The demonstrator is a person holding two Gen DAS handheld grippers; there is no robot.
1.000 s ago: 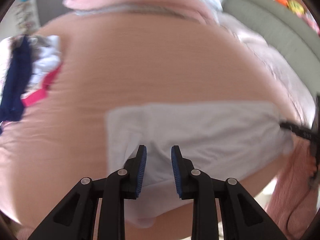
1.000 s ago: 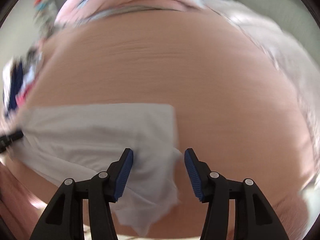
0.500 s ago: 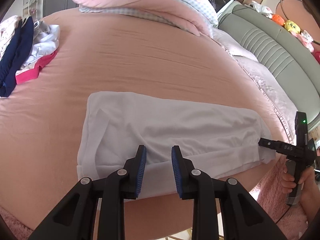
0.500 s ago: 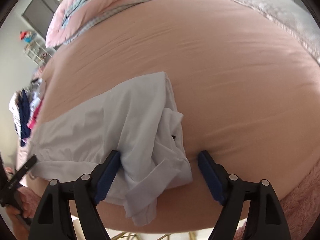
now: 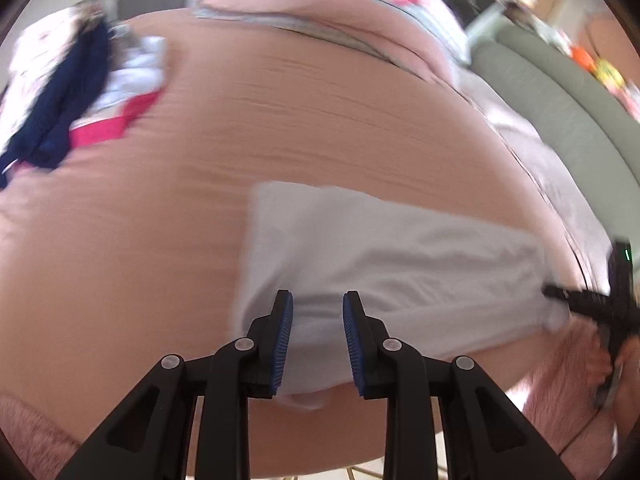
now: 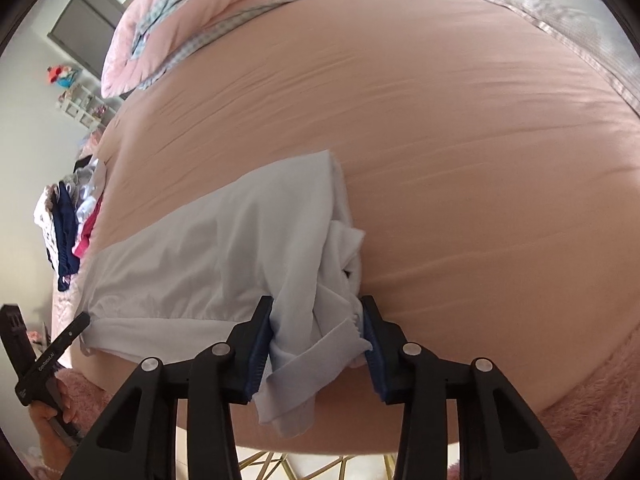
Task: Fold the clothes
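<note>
1. Your right gripper [image 6: 318,334] was closing its jaws on the bunched end of the white garment [image 6: 224,248]. The cloth filled the gap between the blue pads [image 6: 260,344], and both pads already looked to be touching it. That end was rumpled, with a loose strip hanging below the jaws, so I judge you were gathering several layers at once in order to carry the whole end over in one fold.

2. Your left gripper [image 5: 316,340] stood with its jaws partly apart, above the near edge of the same garment [image 5: 384,272]. White cloth showed in the gap. The view was blurred, but the pads [image 5: 283,344] did not seem to press on it, so I read that hand as holding nothing.

3. Beyond your fingers the garment lay flat in a long band across the pink bed sheet [image 6: 460,140], close to the near edge of the bed. Laid out this way, each tool reached one end of it.

4. Further out, to the left of your left tool, a pile of other clothes [image 5: 80,100] waited on the sheet, well apart from the garment, likely the remaining work.

5. At the far end of the bed sat the folded pink quilt [image 6: 208,20], clear of your working area.
</note>
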